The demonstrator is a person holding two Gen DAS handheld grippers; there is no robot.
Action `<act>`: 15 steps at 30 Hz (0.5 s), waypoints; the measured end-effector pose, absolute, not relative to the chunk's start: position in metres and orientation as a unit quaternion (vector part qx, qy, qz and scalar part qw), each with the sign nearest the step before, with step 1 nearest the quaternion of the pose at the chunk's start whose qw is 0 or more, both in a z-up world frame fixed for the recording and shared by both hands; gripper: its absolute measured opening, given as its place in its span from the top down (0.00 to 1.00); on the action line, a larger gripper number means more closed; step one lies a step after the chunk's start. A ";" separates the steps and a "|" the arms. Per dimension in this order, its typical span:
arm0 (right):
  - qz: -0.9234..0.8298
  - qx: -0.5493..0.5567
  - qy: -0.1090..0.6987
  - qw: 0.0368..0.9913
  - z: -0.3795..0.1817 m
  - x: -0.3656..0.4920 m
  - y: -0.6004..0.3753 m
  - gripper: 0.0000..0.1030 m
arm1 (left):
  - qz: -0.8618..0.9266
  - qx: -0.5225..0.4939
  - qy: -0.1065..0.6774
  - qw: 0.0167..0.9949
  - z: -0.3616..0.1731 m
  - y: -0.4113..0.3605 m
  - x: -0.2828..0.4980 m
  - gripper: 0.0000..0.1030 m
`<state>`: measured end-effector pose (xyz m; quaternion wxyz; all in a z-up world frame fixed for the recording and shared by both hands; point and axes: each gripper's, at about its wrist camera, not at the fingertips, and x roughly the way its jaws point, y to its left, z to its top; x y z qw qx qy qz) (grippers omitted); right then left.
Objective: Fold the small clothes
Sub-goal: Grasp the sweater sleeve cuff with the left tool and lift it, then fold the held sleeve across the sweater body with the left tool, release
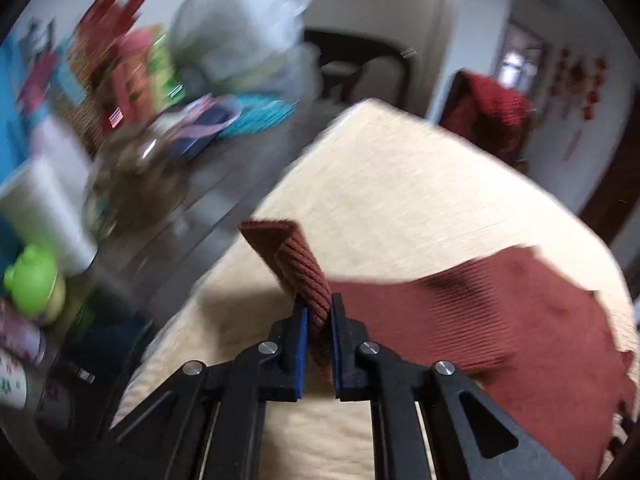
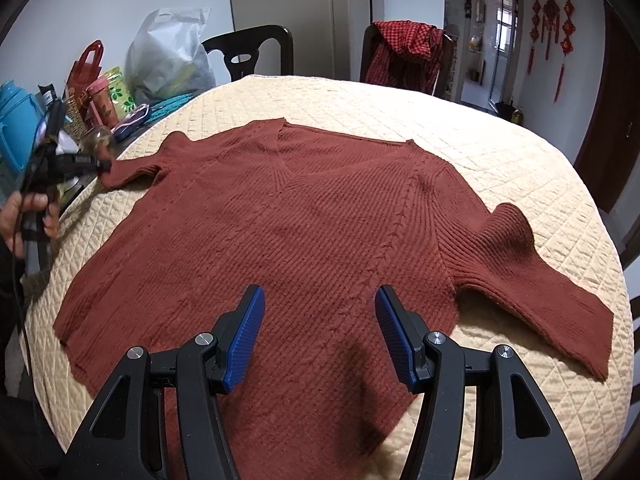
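A rust-red ribbed V-neck sweater lies spread flat, front up, on a table covered with a cream quilted cloth. My left gripper is shut on the cuff of the sweater's left sleeve and holds it lifted off the cloth; it also shows at the left edge of the right wrist view, gripping that cuff. The left wrist view is blurred. My right gripper is open and empty, hovering above the sweater's lower hem. The right sleeve lies flat, angled toward the near right.
Clutter stands at the table's left side: a white plastic bag, a red gift bag, a blue jug, a green toy and cups. Two dark chairs stand behind the table, one draped with a red checked cloth.
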<state>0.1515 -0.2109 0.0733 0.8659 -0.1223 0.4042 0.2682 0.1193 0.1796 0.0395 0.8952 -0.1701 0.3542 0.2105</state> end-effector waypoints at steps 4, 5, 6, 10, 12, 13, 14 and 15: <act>0.263 -0.119 0.403 0.868 0.075 0.152 -0.215 0.44 | 0.114 -0.132 0.314 0.933 0.083 0.125 0.138 0.89; 0.262 -0.117 0.403 0.869 0.076 0.153 -0.217 0.44 | 0.087 -0.124 0.309 0.939 0.090 0.110 0.144 0.89; 0.259 -0.115 0.403 0.870 0.076 0.153 -0.218 0.44 | 0.060 -0.115 0.306 0.943 0.095 0.093 0.151 0.89; 0.248 -0.109 0.403 0.874 0.079 0.154 -0.225 0.44 | -0.038 -0.089 0.318 0.943 0.090 0.030 0.185 0.89; 0.242 -0.106 0.403 0.876 0.082 0.154 -0.228 0.44 | -0.086 -0.085 0.337 0.934 0.076 0.004 0.201 0.89; 0.241 -0.104 0.403 0.877 0.083 0.155 -0.229 0.44 | -0.109 -0.085 0.349 0.927 0.067 -0.007 0.208 0.88; 0.239 -0.101 0.403 0.877 0.084 0.156 -0.231 0.44 | -0.132 -0.086 0.363 0.918 0.059 -0.017 0.214 0.87; 0.239 -0.098 0.405 0.877 0.084 0.157 -0.231 0.44 | -0.149 -0.086 0.381 0.908 0.048 -0.025 0.219 0.86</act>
